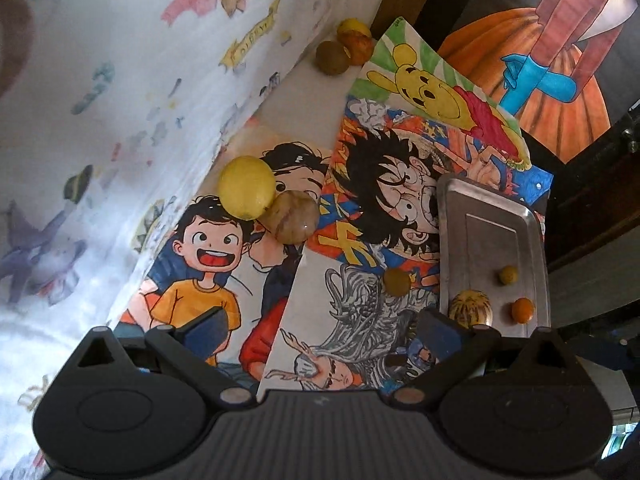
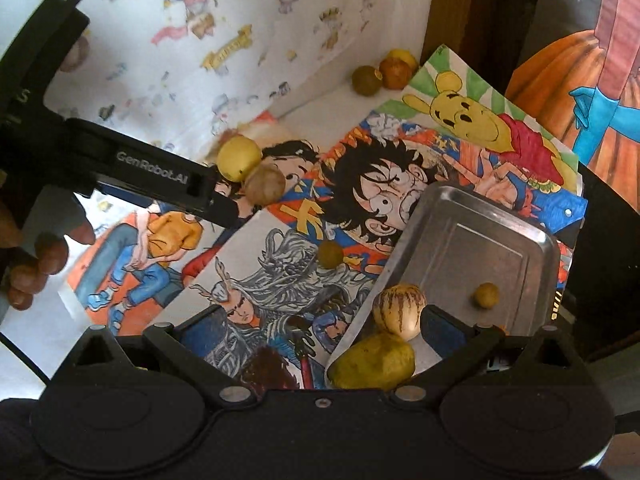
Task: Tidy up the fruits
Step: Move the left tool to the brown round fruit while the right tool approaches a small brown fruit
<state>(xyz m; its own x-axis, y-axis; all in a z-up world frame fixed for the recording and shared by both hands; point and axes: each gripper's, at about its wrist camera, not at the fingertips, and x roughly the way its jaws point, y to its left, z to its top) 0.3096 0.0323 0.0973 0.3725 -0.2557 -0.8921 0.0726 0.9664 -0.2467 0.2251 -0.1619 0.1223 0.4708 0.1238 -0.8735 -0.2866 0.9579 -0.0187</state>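
Note:
A steel tray [image 1: 492, 240] [image 2: 480, 248] lies on the right over cartoon posters. It holds a striped cream fruit [image 1: 470, 307] [image 2: 399, 310], a small yellow fruit [image 1: 508, 274] [image 2: 486, 294], a small orange fruit [image 1: 522, 309] and a yellow-green fruit [image 2: 374, 364] at its near end. On the posters lie a yellow lemon [image 1: 247, 186] [image 2: 239, 158], a tan striped fruit [image 1: 293, 218] [image 2: 264, 183] and a small olive fruit [image 1: 397, 281] [image 2: 330, 253]. My left gripper [image 1: 320, 330] is open above the posters; it also shows in the right wrist view [image 2: 224, 210]. My right gripper [image 2: 316, 330] is open over the tray's near end.
Three more fruits [image 1: 344, 46] [image 2: 382, 74] sit at the far corner by a wooden post. A cloth with cartoon prints [image 1: 120, 100] rises on the left. A pumpkin picture [image 1: 560, 80] stands at the back right. The person's hand [image 2: 36, 256] shows at left.

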